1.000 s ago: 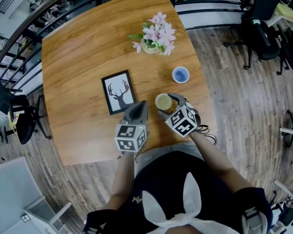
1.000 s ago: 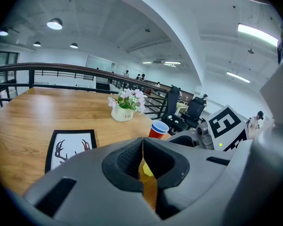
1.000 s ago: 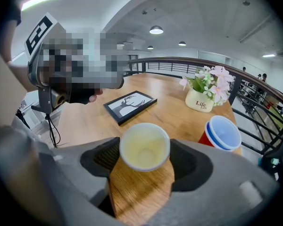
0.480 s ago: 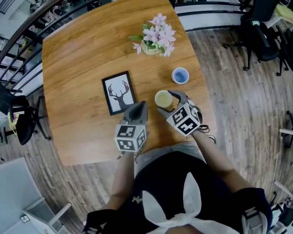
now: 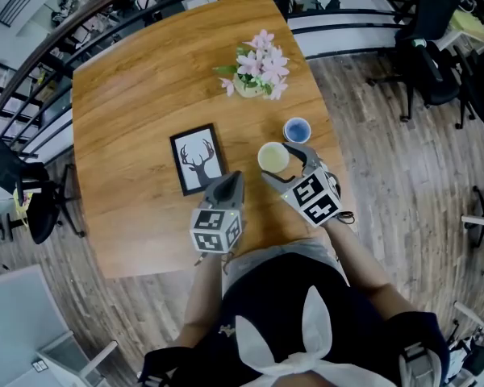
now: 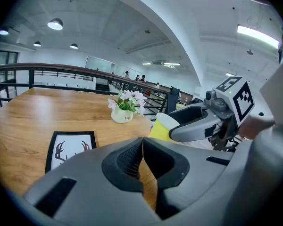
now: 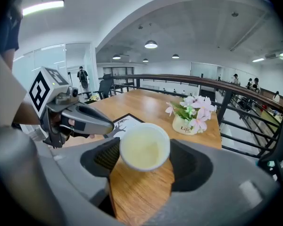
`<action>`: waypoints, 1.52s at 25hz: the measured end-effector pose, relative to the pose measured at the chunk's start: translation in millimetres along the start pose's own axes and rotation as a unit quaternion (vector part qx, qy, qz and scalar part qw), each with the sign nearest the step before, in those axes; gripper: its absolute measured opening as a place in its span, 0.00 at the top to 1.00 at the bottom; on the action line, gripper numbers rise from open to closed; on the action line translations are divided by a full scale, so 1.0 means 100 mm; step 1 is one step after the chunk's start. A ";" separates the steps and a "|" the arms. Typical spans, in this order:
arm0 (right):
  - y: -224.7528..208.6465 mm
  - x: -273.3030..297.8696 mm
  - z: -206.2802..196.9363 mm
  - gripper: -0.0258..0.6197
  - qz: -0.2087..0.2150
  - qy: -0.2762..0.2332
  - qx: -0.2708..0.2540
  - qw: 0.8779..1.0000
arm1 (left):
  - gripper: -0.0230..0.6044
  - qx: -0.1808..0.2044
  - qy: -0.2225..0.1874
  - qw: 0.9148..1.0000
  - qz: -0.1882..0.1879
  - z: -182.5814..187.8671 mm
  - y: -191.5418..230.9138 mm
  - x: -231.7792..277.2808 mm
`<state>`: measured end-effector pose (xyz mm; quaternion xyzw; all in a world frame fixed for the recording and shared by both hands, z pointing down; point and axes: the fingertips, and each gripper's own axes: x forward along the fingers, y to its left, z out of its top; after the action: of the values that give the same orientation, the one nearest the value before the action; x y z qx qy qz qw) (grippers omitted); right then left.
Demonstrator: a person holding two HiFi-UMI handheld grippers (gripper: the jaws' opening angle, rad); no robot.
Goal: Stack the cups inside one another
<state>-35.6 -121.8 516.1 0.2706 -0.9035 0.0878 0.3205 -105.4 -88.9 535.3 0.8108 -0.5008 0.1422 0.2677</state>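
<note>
- The right gripper (image 5: 284, 164) has its jaws spread wide and clamped on the yellow cup (image 5: 273, 157), one pad against each side, with the cup's mouth facing up.
- The blue cup (image 5: 297, 129) stands on the table (image 5: 137, 95) just beyond the held cup, apart from it.
- The left gripper (image 5: 228, 181) hovers nearby, its jaws pressed together and empty.

Both grippers are smooth grey shells with ribbed black pads (image 6: 125, 160) inside. The left gripper (image 5: 230, 177) carries a white marker cube (image 5: 216, 226) printed with black squares, and the right gripper (image 5: 284, 166) has a matching one (image 5: 315, 200). At six o'clock, the person wears navy clothing (image 5: 282, 309) with a white bow (image 5: 302, 341) knotted over it.
</note>
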 end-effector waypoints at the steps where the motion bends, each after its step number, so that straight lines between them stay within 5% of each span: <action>1: 0.00 -0.02 0.02 0.45 0.000 -0.005 0.004 1.000 | 0.93 0.000 0.000 1.000 0.000 0.00 0.00 0.00; 15: -0.04 -0.15 0.11 0.45 -0.008 -0.019 0.010 1.000 | 0.93 0.004 0.003 1.000 -0.004 -0.01 -0.01 -0.05; 30: -0.94 -0.42 0.14 0.45 -0.102 -0.031 0.031 0.994 | 0.93 0.006 0.008 1.000 -0.007 -0.02 -0.02 -0.01; 38: -1.07 -0.39 0.05 0.45 -0.112 -0.022 0.042 0.993 | 0.93 0.002 0.009 1.000 -0.006 -0.04 0.00 0.01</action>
<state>45.3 -196.0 486.6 0.3854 -0.8698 0.0829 0.2969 -104.9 -87.8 539.3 0.8133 -0.4928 0.1490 0.2711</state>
